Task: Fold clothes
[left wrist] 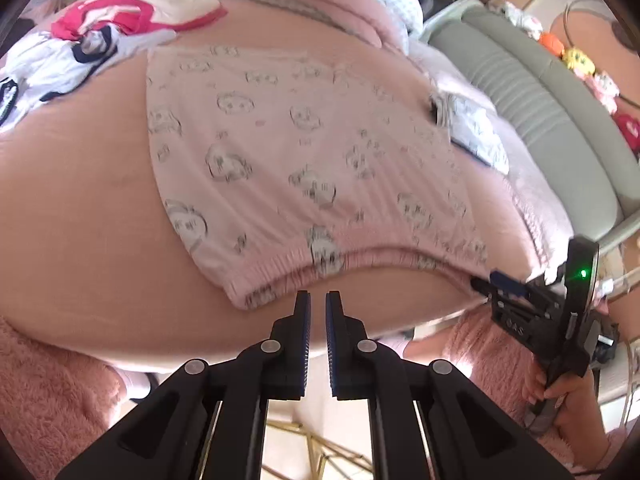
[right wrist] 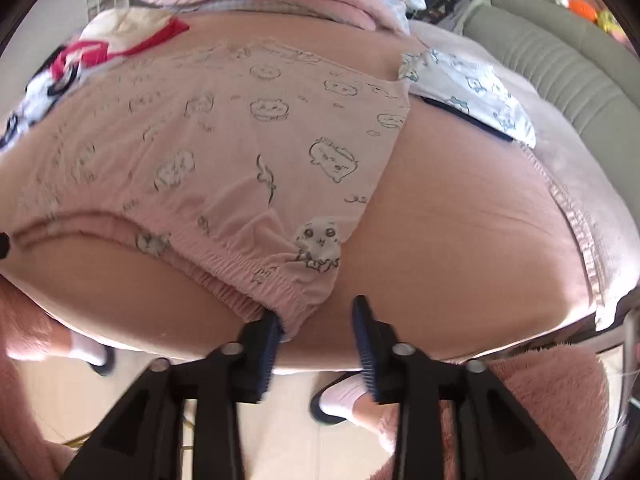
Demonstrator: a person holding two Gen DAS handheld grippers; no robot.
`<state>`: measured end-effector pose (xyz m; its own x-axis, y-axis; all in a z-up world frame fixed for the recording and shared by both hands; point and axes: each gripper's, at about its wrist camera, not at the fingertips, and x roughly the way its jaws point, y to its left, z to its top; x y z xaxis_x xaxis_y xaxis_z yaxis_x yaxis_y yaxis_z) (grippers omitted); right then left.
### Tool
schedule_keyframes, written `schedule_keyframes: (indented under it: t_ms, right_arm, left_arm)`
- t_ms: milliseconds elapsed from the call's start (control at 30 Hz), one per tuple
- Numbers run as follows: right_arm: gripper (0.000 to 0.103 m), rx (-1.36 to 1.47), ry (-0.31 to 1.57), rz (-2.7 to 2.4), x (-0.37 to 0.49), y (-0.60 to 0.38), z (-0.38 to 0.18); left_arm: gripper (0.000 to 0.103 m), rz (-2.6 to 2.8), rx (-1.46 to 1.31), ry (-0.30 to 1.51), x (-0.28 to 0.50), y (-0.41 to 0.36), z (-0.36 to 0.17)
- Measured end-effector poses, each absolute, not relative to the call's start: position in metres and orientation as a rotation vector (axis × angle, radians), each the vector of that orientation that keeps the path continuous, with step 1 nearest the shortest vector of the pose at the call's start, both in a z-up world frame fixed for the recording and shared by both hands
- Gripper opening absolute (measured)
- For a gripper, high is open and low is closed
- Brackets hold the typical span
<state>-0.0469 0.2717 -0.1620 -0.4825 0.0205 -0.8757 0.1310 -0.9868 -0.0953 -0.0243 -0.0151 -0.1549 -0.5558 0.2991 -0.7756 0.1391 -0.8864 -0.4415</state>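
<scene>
Pink printed shorts (left wrist: 304, 168), elastic-gathered waistband

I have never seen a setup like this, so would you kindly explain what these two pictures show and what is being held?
No robot here: a person holds a two-fingered tool in each hand, each carrying a fisheye camera looking along its fingers. One picture is from the left tool, the other from the right tool.

Both look down on a bed with a pink sheet. On it lie pink printed shorts, waistband nearest. Other clothes sit behind: a red-and-white pile and a light blue printed piece.

The left tool is nearly closed and empty, short of the waistband. The right tool is open, one finger touching the waistband's corner, nothing gripped.
</scene>
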Motion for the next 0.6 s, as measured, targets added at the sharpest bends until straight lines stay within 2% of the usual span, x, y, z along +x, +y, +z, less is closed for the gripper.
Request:
schedule_keyframes:
  t_ms: [133, 267, 400, 433, 500, 567, 600]
  right_arm:
    - [0.04, 1.483, -0.078, -2.557, -0.041, 0.285, -0.144]
    - [0.04, 1.376, -0.429, -2.481, -0.041, 0.296, -0.136]
    - [0.042, 1.492, -0.385, -2.608, -0.057, 0.302, -0.155]
    - [0.042, 1.552, -0.405, -2.572, -0.061, 0.304, -0.166]
    - [0.042, 1.565, -0.558, -2.457, -0.063, 0.307, -0.183]
    - [0.042, 1.569, -0.672, -2.387, -0.064, 0.308, -0.194]
    - [0.042, 1.576, -0.661, -2.396, -0.066, 0.306, -0.195]
  left_arm:
    - [0.006, 2.619, -1.452, -0.816, -0.04, -0.029, -0.162]
    - [0.006, 2.617, -1.634, -0.823, -0.042, -0.033, -0.183]
    - [0.006, 2.6, -1.512, -1.01, -0.024, -0.043, -0.182]
    - [0.006, 2.61, -1.497, -1.036, -0.023, -0.046, -0.181]
    - [0.007, 2.63, -1.471, -1.083, -0.02, -0.05, -0.179]
    - [0.018, 2.631, -1.472, -1.147, -0.02, -0.055, -0.182]
    - [0.031, 2.625, -1.468, -1.177, -0.019, -0.058, -0.183]
